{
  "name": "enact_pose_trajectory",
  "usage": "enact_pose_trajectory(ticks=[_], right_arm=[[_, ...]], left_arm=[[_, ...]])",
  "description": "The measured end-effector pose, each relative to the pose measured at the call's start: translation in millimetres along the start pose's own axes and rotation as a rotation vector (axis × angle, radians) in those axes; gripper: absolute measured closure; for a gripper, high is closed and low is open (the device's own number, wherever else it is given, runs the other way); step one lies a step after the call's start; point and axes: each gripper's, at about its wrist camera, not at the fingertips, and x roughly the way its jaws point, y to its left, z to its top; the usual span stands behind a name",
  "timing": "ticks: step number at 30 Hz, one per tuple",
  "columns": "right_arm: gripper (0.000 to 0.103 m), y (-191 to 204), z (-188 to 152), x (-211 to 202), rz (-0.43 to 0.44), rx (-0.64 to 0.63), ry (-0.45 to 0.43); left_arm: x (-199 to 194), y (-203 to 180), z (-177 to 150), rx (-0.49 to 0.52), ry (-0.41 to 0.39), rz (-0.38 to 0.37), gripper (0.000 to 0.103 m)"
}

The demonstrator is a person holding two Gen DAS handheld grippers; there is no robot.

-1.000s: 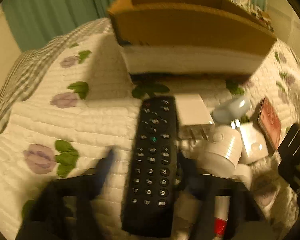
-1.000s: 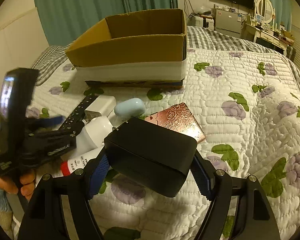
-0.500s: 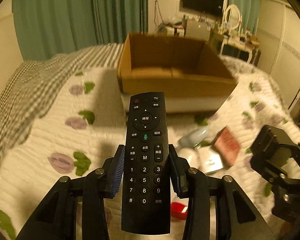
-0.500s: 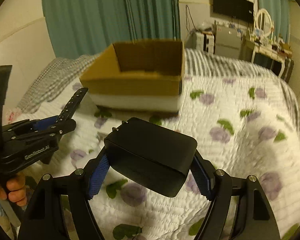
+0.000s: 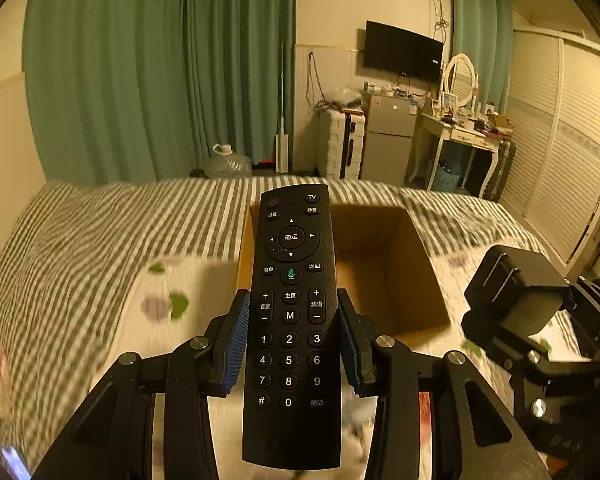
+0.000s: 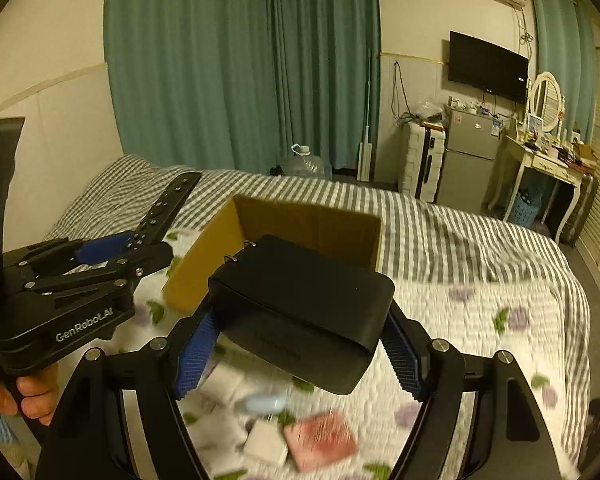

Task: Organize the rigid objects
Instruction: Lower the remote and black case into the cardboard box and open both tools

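Note:
My left gripper [image 5: 291,336] is shut on a black remote control [image 5: 290,320], held high with its tip over the near rim of the open cardboard box [image 5: 384,268]. My right gripper [image 6: 300,344] is shut on a black power adapter [image 6: 300,304], held in the air in front of the same box [image 6: 312,224]. The left gripper with the remote [image 6: 162,208] shows at the left of the right wrist view. The adapter in the right gripper [image 5: 516,300] shows at the right of the left wrist view.
On the floral quilt [image 6: 480,344] below lie a pink card case [image 6: 320,440], white chargers [image 6: 266,446] and a pale blue object [image 6: 266,402], blurred. Beyond the bed stand green curtains, a small fridge [image 6: 466,156] and a dressing table.
Both grippers have risen from the quilt and moved toward the box, each still gripping its object. The loose items have dropped low in the views.

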Motion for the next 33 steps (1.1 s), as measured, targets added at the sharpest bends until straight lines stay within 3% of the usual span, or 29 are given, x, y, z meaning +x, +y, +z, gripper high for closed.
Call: enact_pose_trajectory(ticks=[5, 9, 16, 24, 33], right_arm=[[0.027, -12, 22, 43, -0.004, 0.001, 0.016], [0.027, -20, 27, 75, -0.003, -0.003, 0.041], [0.027, -25, 14, 116, 0.014, -0.006, 0.088], [0.027, -28, 3, 120, 0.008, -0.012, 0.119], [0.027, -10, -8, 130, -0.003, -0.064, 0.165]], left_arm=[[51, 2, 20, 0.005, 0.022, 0.001, 0.062], [90, 1, 13, 0.017, 0.078, -0.005, 0.062], [128, 0, -6, 0.055, 0.109, 0.002, 0.061], [120, 12, -6, 0.016, 0.091, 0.014, 0.048], [85, 26, -12, -0.010, 0.048, 0.044, 0.045]])
